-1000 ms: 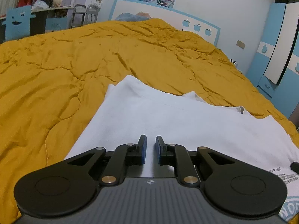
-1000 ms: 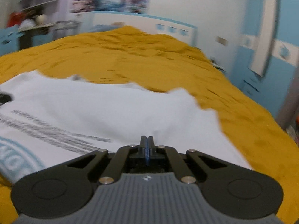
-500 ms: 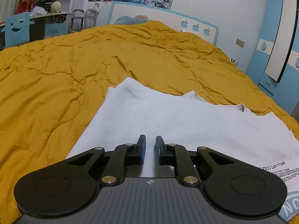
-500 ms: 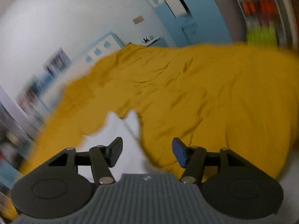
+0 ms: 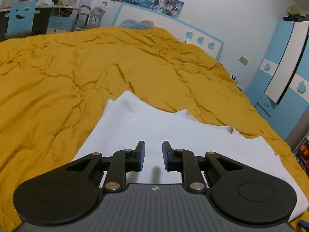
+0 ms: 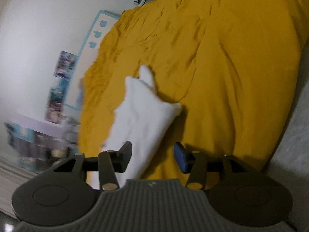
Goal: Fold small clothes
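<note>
A white T-shirt (image 5: 173,135) lies folded flat on the mustard-yellow bedspread (image 5: 77,77). My left gripper (image 5: 153,155) hovers low over its near part, jaws a small way apart and empty. In the right wrist view the camera is rolled sideways; the shirt (image 6: 143,112) shows as a white strip on the bedspread (image 6: 222,77). My right gripper (image 6: 152,158) is open wide and empty, just above the shirt's near edge.
A blue and white headboard (image 5: 193,32) stands at the far end of the bed. A blue wardrobe (image 5: 285,77) is at the right. A desk with shelves and clutter (image 5: 38,13) is at the far left.
My right gripper let go of the shirt, opened wide, and swung away while rolling sideways. My left gripper opened a little wider. The printed side of the shirt is no longer visible.
</note>
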The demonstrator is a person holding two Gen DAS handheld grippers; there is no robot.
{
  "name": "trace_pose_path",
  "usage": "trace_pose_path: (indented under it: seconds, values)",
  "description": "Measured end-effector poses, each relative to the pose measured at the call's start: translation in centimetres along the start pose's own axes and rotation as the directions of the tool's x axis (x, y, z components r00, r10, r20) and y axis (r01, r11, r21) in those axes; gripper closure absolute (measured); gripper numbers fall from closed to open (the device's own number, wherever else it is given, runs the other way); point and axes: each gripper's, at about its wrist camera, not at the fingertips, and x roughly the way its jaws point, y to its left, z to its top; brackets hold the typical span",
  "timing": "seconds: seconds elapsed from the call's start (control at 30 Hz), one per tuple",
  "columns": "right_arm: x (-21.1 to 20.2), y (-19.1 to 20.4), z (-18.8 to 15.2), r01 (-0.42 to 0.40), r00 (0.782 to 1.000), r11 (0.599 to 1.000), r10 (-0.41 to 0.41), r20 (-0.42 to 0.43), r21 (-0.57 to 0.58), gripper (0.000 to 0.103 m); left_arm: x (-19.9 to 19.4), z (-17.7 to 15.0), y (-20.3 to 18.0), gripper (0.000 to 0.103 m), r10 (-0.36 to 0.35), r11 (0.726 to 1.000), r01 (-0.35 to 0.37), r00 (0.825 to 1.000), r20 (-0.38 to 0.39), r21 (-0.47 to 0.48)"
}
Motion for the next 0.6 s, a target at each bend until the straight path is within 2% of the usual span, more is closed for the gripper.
trace_pose_path:
  seconds: [0.13,0.3,0.37,0.5,0.6]
  values:
    - [3.1,0.1,-0.6,-0.027,0.999,1.000,0.027,-0.025,-0.002,0.057,-0.3,-0.3,-1.1,0.081,0.001,0.999,-0.001,1.000,-0.003,0.052]
    - [5.3,-0.1,-0.9,-0.046,0.999,0.999,0.046,0.021,0.022,0.057,0.5,-0.7,-1.4,0.080,0.012,1.000,-0.011,0.998,-0.064,0.015]
    - [5.9,-0.2,-0.7,-0.058,0.997,0.998,0.056,0.045,0.028,0.056,0.5,-0.9,-1.6,0.080,0.017,1.000,-0.015,0.998,-0.066,0.027]
    - [7.3,-0.2,-0.1,-0.076,0.994,0.995,0.070,0.082,0.062,0.047,0.2,-1.2,-1.9,0.078,-0.007,1.000,0.008,0.998,-0.058,0.026]
    - [8.5,0.5,0.2,-0.086,0.992,0.995,0.080,0.096,0.059,0.047,0.2,-1.4,-2.2,0.077,-0.009,0.999,0.011,0.998,-0.060,0.032]
